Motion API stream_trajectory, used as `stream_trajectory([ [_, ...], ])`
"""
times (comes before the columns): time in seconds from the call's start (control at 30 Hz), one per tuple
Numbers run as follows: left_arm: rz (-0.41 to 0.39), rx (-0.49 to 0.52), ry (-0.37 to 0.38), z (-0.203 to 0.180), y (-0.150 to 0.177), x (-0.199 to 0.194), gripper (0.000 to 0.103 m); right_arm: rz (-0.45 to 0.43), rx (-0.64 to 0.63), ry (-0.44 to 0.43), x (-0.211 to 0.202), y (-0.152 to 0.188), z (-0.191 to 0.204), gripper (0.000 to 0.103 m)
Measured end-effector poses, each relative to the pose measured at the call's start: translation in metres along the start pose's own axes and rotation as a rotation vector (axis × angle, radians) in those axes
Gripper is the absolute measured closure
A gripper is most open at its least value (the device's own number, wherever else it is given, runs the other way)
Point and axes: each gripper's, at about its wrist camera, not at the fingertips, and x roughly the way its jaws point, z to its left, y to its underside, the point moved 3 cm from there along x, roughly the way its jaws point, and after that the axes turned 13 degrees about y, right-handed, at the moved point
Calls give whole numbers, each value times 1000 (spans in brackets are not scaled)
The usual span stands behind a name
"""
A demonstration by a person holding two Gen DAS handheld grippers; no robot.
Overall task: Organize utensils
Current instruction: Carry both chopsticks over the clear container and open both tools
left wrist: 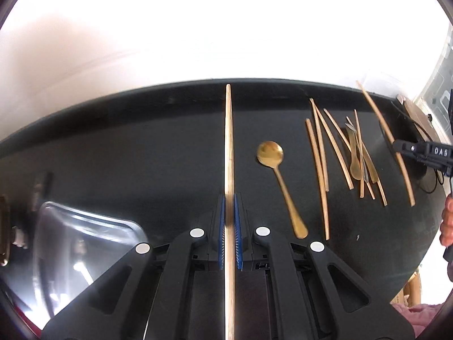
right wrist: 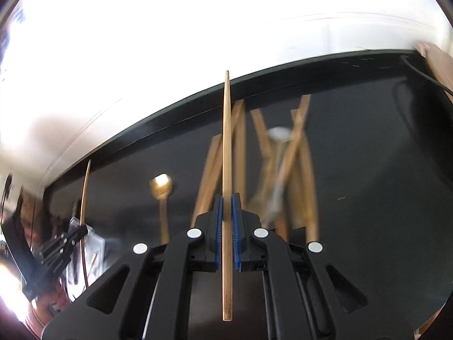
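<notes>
Wooden sticks and gold spoons lie on a black table [left wrist: 141, 147]. Each hand holds a gripper, and each gripper is pinching one chopstick.

From the left wrist view, the left gripper [left wrist: 229, 198] has its blue pads [left wrist: 221, 226] pressed tight on a long chopstick [left wrist: 228, 141]. That stick points straight away, toward the far edge of the table. Just right of it lies a gold spoon [left wrist: 276, 175], with its round bowl far and its handle near. Further right is a loose pile of chopsticks [left wrist: 339, 153], crossing over each other, with at least one more spoon mixed in. At the near left sits a clear plastic tray [left wrist: 85, 240]. At the far right edge the right gripper [left wrist: 424, 153] shows as a black shape with one stick in it, and part of a hand [left wrist: 447, 221] is below it.

From the right wrist view, the right gripper [right wrist: 228, 201] is also squeezed shut on a second chopstick [right wrist: 227, 147], which points up and away. Behind it the pile [right wrist: 283, 164] is blurry. The gold spoon [right wrist: 162, 192] lies to the left of the pile. Far left, the left gripper [right wrist: 73, 235] holds its thin stick [right wrist: 85, 198] near the clear tray [right wrist: 93, 240].
</notes>
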Motion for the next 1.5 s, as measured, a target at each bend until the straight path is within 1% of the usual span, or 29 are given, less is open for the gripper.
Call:
stream_trajectory([
  [0.07,-4,-9,-7,9,3,-15,98,14,-9,-39,-2,10,20,96],
  [0.17,23,-24,-1,27,13,-31,98,49,15,-136,-10,31,56,96],
  [0.23,34,-37,2,40,23,-41,98,66,-16,-160,-12,34,78,96],
  [0.33,40,-53,6,58,36,-55,98,115,-71,-210,-12,61,121,96],
  [0.37,40,-55,4,65,41,-59,98,134,-106,-232,-12,77,144,96],
  [0.5,43,-69,-8,94,61,-78,98,139,-204,-249,-20,113,203,96],
  [0.57,43,-69,-19,111,72,-90,98,136,-232,-254,-23,129,228,96],
  [0.67,36,-78,-30,133,82,-104,98,135,-252,-262,-23,143,254,96],
  [0.73,32,-85,-34,148,89,-113,98,137,-261,-263,-26,151,264,96],
  [0.87,25,-93,-26,161,99,-124,98,137,-263,-262,-35,158,284,96],
  [1.03,16,-102,-9,172,110,-131,98,134,-302,-257,-40,166,308,96],
  [1.27,1,-121,-6,182,119,-140,98,152,-336,-255,-38,173,328,96],
  [1.5,2,-132,-11,192,126,-146,98,162,-352,-275,-36,174,340,96],
])
